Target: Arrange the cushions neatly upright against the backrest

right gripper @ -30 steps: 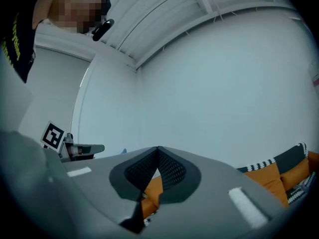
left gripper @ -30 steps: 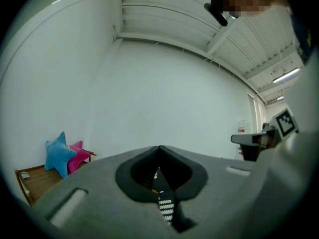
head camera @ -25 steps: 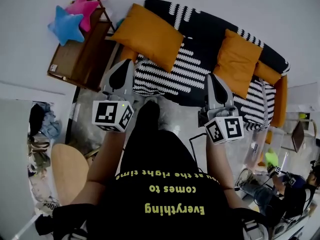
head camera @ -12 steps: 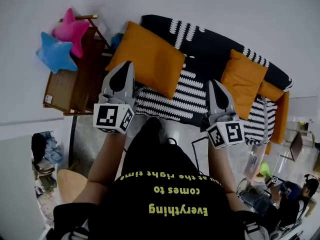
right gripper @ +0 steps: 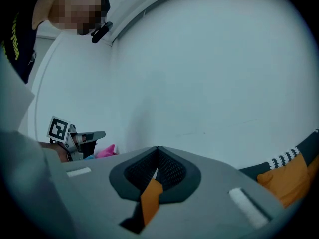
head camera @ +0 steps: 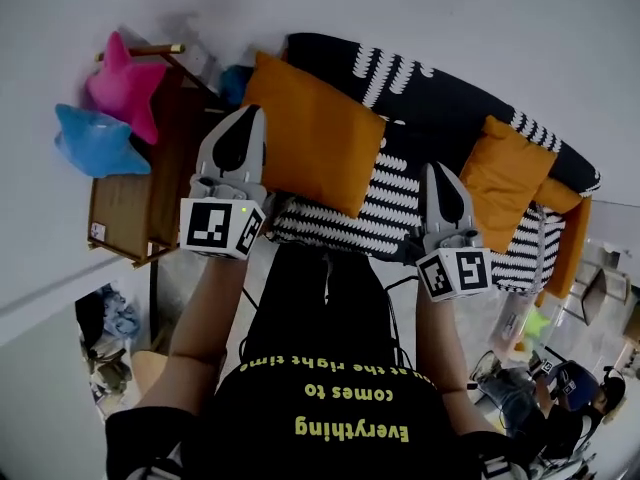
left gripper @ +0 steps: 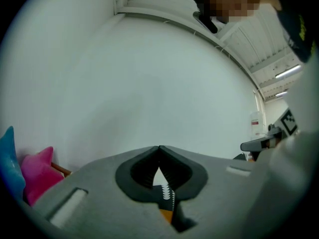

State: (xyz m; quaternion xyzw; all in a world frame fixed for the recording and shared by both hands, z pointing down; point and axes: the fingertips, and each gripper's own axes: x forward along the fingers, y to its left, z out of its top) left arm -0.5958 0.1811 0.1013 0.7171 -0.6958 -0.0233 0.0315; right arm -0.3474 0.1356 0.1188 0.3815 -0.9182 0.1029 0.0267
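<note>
Left gripper (left gripper: 159, 148): fingers together, nothing clamped.
Right gripper (right gripper: 158, 148): fingers together, nothing clamped.
Left gripper position: held above the sofa's (head camera: 425, 83) left end; whether it touches the left cushion (head camera: 318, 136) cannot be determined.
Right gripper position: above the seat's front edge, between the two cushions.
Left cushion: orange, at the sofa's left end, against the backrest (head camera: 400, 68), tilted.
Right cushion (head camera: 512, 183): orange, near the sofa's right end, against the backrest, tilted.
Shelf (head camera: 125, 203): wooden, beside the sofa's left end; carries pink star (head camera: 125, 83) and blue star (head camera: 95, 140).
</note>
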